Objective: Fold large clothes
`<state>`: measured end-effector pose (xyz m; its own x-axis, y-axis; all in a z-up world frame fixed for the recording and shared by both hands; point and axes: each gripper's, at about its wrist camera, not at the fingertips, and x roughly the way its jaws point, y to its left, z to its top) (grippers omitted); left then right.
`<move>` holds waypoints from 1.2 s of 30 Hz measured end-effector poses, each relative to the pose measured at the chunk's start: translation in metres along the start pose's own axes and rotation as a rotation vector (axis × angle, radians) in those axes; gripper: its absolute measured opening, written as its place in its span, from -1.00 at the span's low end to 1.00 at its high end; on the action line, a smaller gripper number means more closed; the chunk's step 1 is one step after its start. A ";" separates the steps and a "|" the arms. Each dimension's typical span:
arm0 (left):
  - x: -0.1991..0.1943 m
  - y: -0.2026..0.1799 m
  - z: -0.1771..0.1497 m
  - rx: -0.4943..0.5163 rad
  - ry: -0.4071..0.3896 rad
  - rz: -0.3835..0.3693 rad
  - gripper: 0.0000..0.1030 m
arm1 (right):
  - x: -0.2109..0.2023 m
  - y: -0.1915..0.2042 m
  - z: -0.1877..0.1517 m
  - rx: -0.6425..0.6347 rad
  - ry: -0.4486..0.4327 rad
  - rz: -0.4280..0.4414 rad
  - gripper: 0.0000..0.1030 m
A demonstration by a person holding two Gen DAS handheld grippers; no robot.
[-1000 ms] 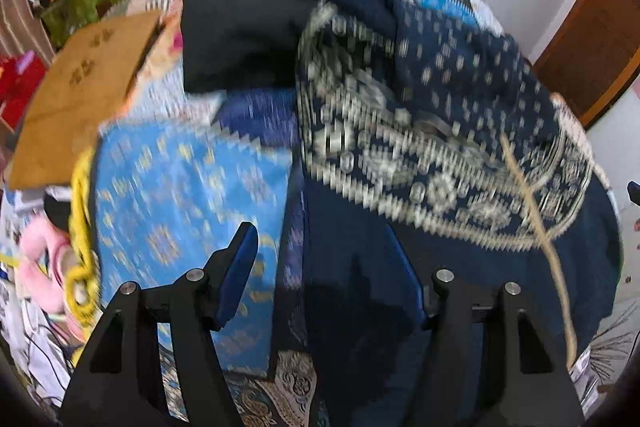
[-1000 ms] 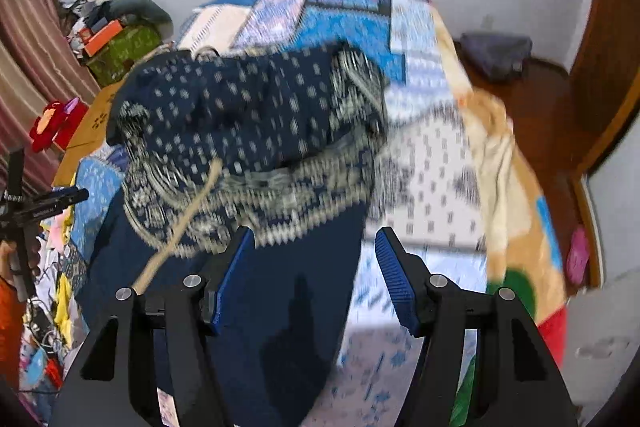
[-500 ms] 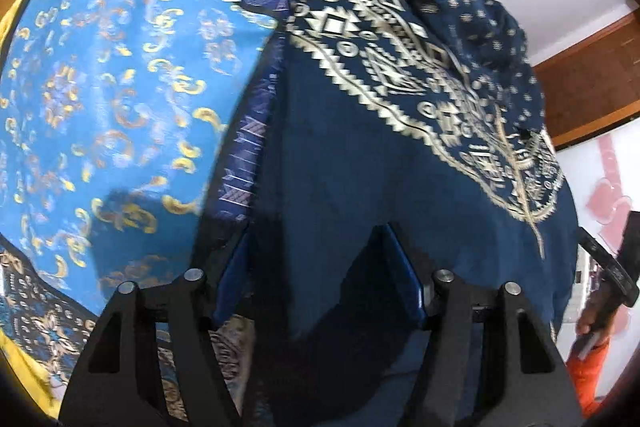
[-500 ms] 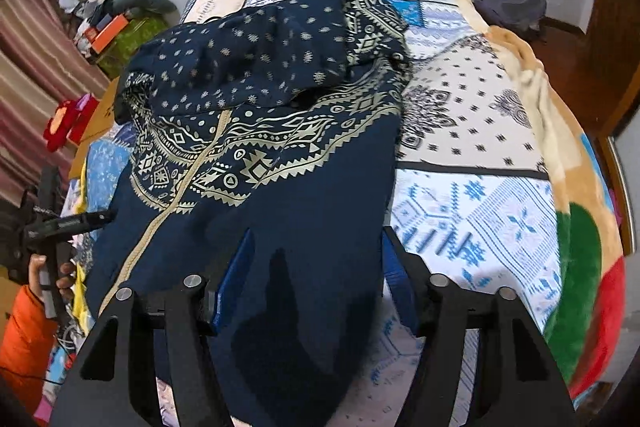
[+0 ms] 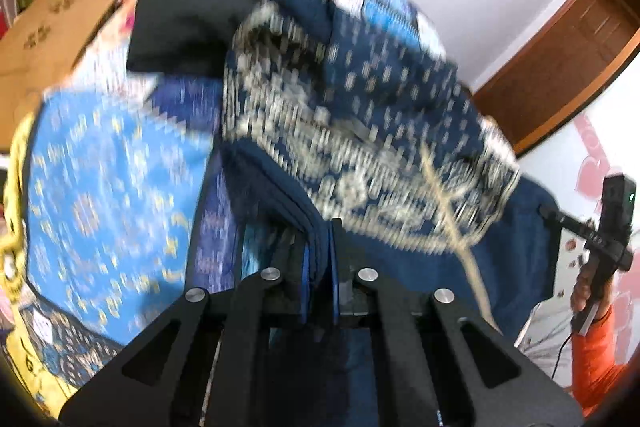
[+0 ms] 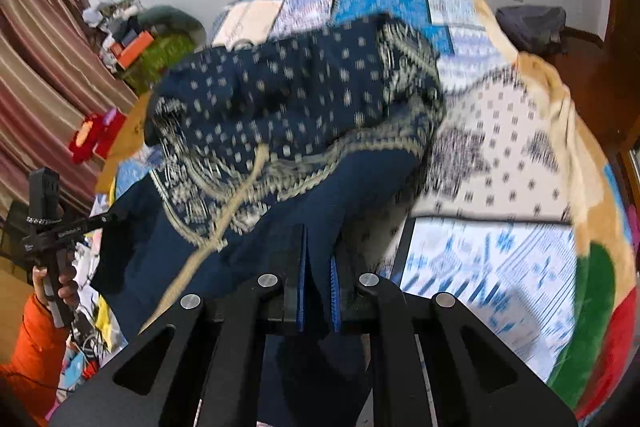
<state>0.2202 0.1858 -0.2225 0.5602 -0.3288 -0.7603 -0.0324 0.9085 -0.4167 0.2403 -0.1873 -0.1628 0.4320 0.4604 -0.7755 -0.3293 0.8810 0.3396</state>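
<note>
Step in hand: hem grasp for a fold. Left gripper (image 5: 320, 263) and right gripper (image 6: 318, 267), jaws just closed, each pinching the near plain edge of the navy patterned garment (image 6: 304, 107), spread on the quilted bed (image 6: 500, 155). Next, by judgement: lifting both corners evenly toward twelve o'clock.

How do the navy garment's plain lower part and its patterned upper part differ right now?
The plain lower part is solid navy and pinched in both tongs, left and right; the patterned upper part carries pale dots and borders and lies bunched on the quilt, ungripped. A tan cord runs down across both. Both are one garment.
</note>
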 end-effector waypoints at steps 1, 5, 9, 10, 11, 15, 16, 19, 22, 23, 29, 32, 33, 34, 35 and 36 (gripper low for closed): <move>-0.003 -0.001 0.005 -0.004 -0.019 -0.007 -0.87 | -0.002 0.001 0.003 -0.002 -0.012 -0.001 -0.85; -0.009 -0.002 0.032 -0.009 -0.110 0.019 -0.87 | -0.006 -0.003 0.024 -0.003 -0.072 -0.020 -0.85; 0.009 0.017 0.047 -0.072 -0.131 0.061 -0.87 | 0.008 -0.017 0.036 0.032 -0.090 -0.060 -0.85; 0.020 0.024 0.049 -0.092 -0.119 0.083 -0.87 | 0.014 -0.023 0.039 0.048 -0.087 -0.072 -0.85; 0.031 0.029 0.050 -0.107 -0.101 0.100 -0.87 | 0.020 -0.029 0.041 0.061 -0.080 -0.089 -0.85; 0.072 0.045 0.041 -0.113 -0.012 0.196 -0.85 | 0.045 -0.046 0.042 0.076 -0.030 -0.166 -0.85; 0.082 0.049 0.039 -0.120 0.021 0.199 -0.85 | 0.052 -0.051 0.042 0.086 -0.005 -0.161 -0.85; 0.091 0.050 0.034 -0.127 0.044 0.197 -0.83 | 0.061 -0.059 0.039 0.121 0.039 -0.139 -0.84; 0.082 0.046 0.037 -0.107 0.058 0.188 -0.64 | 0.050 -0.058 0.040 0.139 0.050 -0.119 -0.73; 0.077 0.045 0.037 -0.102 0.061 0.178 -0.57 | 0.046 -0.057 0.040 0.147 0.060 -0.113 -0.70; 0.048 0.042 0.022 -0.083 0.041 0.146 -0.04 | 0.021 -0.047 0.031 0.143 0.067 -0.066 -0.03; 0.049 0.048 0.005 -0.127 0.081 0.088 -0.04 | 0.019 -0.043 0.020 0.137 0.079 -0.043 0.01; 0.052 0.050 -0.001 -0.143 0.102 0.069 -0.04 | 0.022 -0.042 0.014 0.136 0.102 -0.041 0.01; 0.056 0.051 -0.008 -0.156 0.122 0.057 -0.04 | 0.027 -0.041 0.010 0.138 0.117 -0.040 0.01; 0.062 0.052 -0.015 -0.170 0.147 0.044 -0.04 | 0.029 -0.041 0.005 0.138 0.112 -0.044 0.01; 0.064 0.050 -0.020 -0.177 0.158 0.037 -0.04 | 0.030 -0.040 0.003 0.135 0.095 -0.048 0.01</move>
<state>0.2375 0.2049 -0.3019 0.4197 -0.3447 -0.8397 -0.2030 0.8660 -0.4570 0.2686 -0.2084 -0.1982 0.3613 0.4107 -0.8371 -0.1915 0.9113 0.3645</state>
